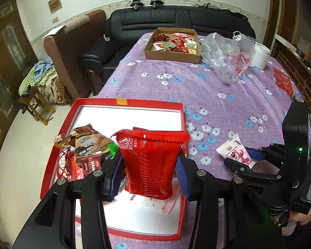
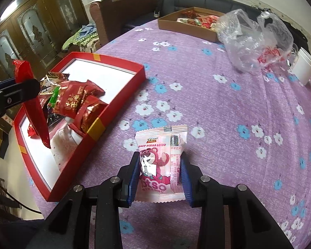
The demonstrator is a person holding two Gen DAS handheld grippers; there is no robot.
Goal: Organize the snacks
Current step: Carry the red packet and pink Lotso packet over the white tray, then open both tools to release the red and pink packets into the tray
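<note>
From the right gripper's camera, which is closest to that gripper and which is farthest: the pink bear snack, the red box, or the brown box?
1. Pink bear snack: held in the right gripper.
2. Red box: on its left.
3. Brown box: far across the table.

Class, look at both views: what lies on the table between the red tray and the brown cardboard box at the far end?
Nothing: between the red tray and the cardboard box only bare purple flowered tablecloth shows, clearest in the right wrist view.

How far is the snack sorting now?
Done: several packets lie in the red tray. In hand: the left gripper holds a red packet over it; the right gripper holds a pink packet. Left: snacks in the cardboard box.
</note>
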